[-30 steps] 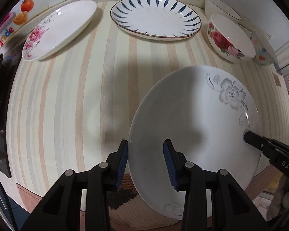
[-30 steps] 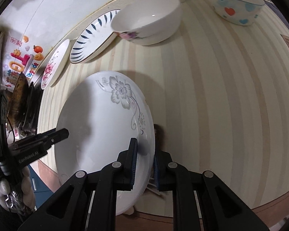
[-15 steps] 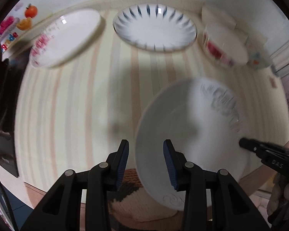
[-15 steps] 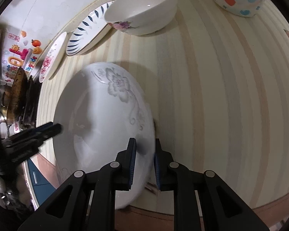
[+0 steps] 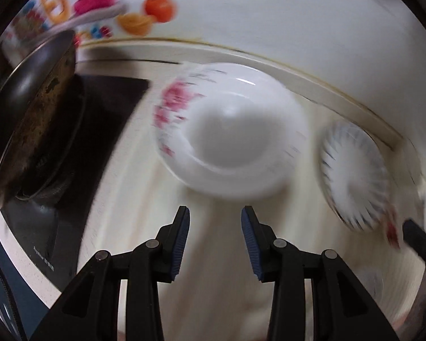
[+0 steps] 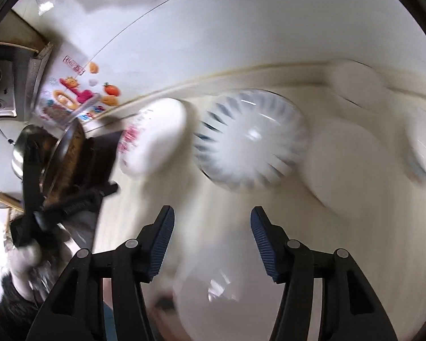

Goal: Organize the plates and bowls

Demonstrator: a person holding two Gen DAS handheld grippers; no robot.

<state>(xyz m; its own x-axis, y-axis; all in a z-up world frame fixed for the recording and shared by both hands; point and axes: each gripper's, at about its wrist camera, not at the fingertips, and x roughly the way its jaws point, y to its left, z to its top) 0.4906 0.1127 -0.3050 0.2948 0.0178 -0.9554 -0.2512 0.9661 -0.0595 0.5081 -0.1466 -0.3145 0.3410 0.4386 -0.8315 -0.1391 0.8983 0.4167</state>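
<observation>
Both views are motion-blurred. My left gripper point(image 5: 215, 238) is open and empty, facing a white plate with pink flowers point(image 5: 230, 130) on the striped counter. A blue-dash plate point(image 5: 355, 176) lies to its right. My right gripper point(image 6: 212, 241) is open and empty; the grey-flower plate point(image 6: 221, 292) lies blurred on the counter under its jaws. Ahead are the blue-dash plate point(image 6: 250, 145), the pink-flower plate point(image 6: 153, 142) and several blurred bowls point(image 6: 352, 167) to the right. The left gripper's body point(image 6: 62, 201) shows at the left.
A dark stovetop point(image 5: 99, 130) with a worn pan point(image 5: 34, 122) stands at the left. A white tiled wall with colourful stickers point(image 5: 99, 5) backs the counter. The right gripper's finger point(image 5: 420, 241) pokes in at the right edge of the left view.
My right gripper has opened and let go of the grey-flower plate, which now lies on the counter. Both grippers have swung fast toward the back plates; the left has turned toward the pink-flower plate.
</observation>
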